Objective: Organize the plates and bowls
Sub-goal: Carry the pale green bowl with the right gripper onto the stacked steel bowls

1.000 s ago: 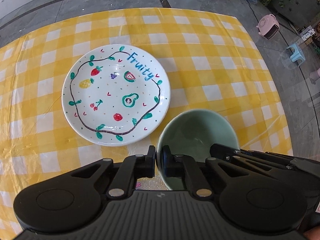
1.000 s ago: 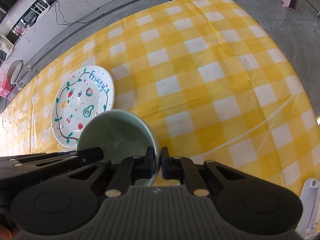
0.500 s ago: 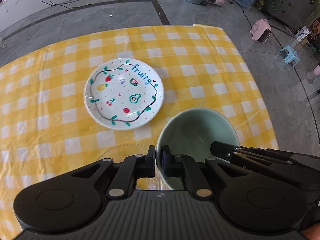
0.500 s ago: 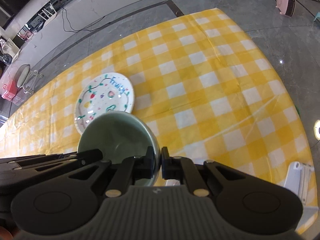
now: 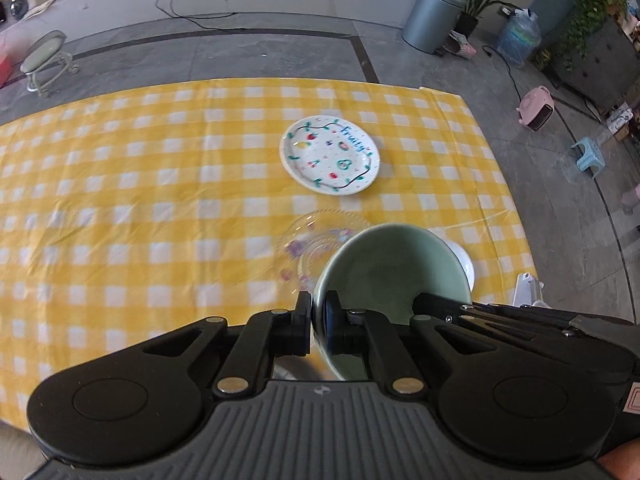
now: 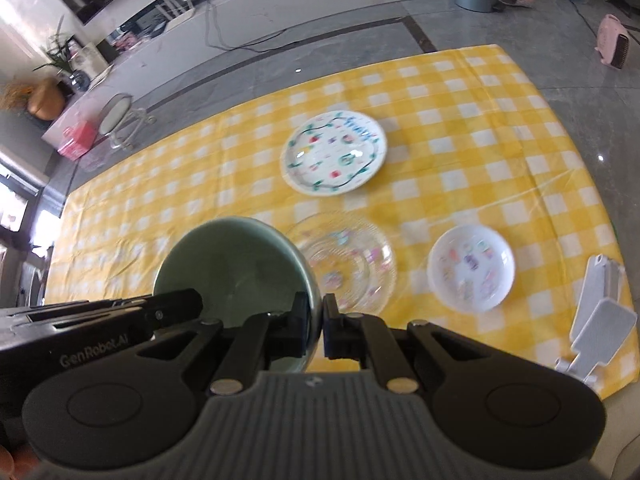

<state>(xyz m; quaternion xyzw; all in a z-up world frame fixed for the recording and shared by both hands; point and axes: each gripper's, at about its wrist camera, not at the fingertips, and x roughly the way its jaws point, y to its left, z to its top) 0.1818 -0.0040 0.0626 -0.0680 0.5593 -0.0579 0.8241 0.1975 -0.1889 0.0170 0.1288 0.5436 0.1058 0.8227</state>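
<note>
Below, yellow-checked tablecloth (image 5: 160, 208) over grey floor (image 5: 248, 60).

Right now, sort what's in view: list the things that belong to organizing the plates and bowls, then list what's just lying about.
Belongs to the job:
- green bowl, gripped at its rim by the left gripper and right gripper
- Fruity plate
- clear glass plate
- small white dish

Just lying about:
- white plastic stand at the table edge
- grey bin
- pink heater
- blue stool

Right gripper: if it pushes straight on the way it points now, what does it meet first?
The right gripper, shut on the green bowl, points over the clear glass plate. That plate likely comes first, though height above it is unclear.
</note>
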